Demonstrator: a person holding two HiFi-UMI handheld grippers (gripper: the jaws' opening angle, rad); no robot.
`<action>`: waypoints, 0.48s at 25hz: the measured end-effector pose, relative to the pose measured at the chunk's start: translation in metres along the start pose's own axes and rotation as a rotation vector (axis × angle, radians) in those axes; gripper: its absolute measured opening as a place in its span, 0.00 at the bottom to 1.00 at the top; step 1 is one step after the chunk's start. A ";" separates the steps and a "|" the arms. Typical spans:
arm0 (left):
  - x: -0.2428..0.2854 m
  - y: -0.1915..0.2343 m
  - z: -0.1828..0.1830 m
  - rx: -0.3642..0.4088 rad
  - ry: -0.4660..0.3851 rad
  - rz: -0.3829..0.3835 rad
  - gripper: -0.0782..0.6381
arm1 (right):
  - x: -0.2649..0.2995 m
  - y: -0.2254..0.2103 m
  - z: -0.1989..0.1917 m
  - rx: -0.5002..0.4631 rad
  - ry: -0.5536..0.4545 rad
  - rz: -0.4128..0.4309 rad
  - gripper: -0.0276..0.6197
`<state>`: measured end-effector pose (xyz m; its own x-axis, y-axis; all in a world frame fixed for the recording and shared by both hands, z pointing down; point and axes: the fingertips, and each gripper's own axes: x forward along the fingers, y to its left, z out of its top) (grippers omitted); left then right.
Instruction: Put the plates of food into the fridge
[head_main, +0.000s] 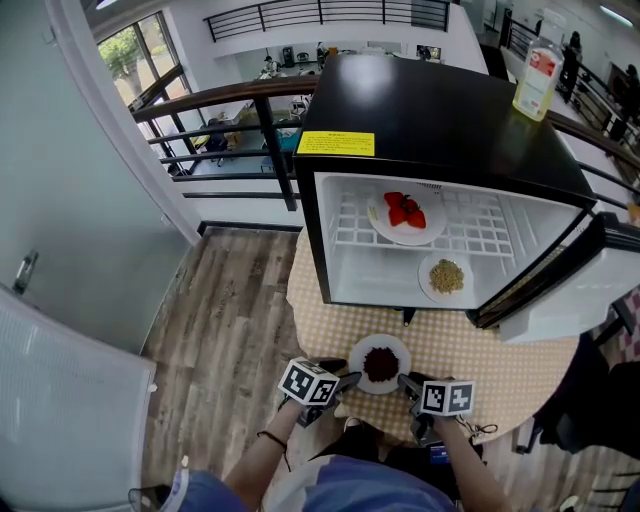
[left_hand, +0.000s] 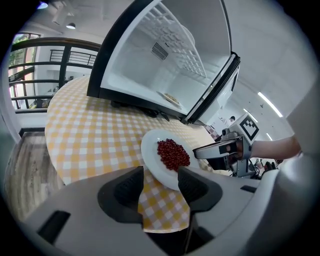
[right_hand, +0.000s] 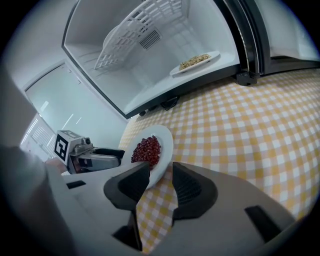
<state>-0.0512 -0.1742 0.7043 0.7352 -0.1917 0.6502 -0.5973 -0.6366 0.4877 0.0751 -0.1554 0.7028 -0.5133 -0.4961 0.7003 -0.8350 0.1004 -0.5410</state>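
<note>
Left gripper (left_hand: 160, 187): right up close, jaws standing apart, and the near rim of the red-bean plate (left_hand: 167, 155) sits in the gap. The pads aren't pressing on it.
Right gripper (right_hand: 161, 182): same story from the other side. Jaws parted, plate edge right at the tips, nothing squeezed.
Fridge (head_main: 420, 110): black and boxy, standing on the table, wide open with a white inside.
Table (head_main: 315, 300): round, under a yellow-and-white checked cloth. It carries the fridge at the back and the bean plate near the front edge.
Fridge door (head_main: 590, 290): swung out to the right.
Wire shelf (head_main: 480, 228): white, spanning the upper part of the fridge.
Red-pieces plate (head_main: 407, 215): white, already up on the wire shelf.
Grain plate (head_main: 446, 276): white with a tan heap, on the fridge floor below the shelf, toward the right.
Red-bean plate: on the cloth just in front of the open fridge, outside it, with one gripper at each side.
Bottle (head_main: 537, 78): upright on the fridge top, at the far right corner.
Yellow label (head_main: 336, 144): on the fridge's top front edge, left side.
</note>
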 end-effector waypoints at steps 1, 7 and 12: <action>0.000 -0.001 0.000 0.000 -0.002 -0.001 0.40 | 0.000 0.000 -0.001 -0.004 -0.005 -0.008 0.27; 0.003 -0.010 -0.004 0.037 0.011 0.016 0.41 | 0.000 -0.002 -0.007 0.068 -0.001 -0.051 0.16; -0.008 -0.018 -0.002 0.043 -0.009 0.010 0.41 | -0.011 0.004 -0.007 0.213 -0.022 0.009 0.12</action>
<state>-0.0469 -0.1594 0.6919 0.7323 -0.2044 0.6496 -0.5901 -0.6665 0.4555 0.0761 -0.1429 0.6960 -0.5143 -0.5149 0.6858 -0.7683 -0.0786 -0.6352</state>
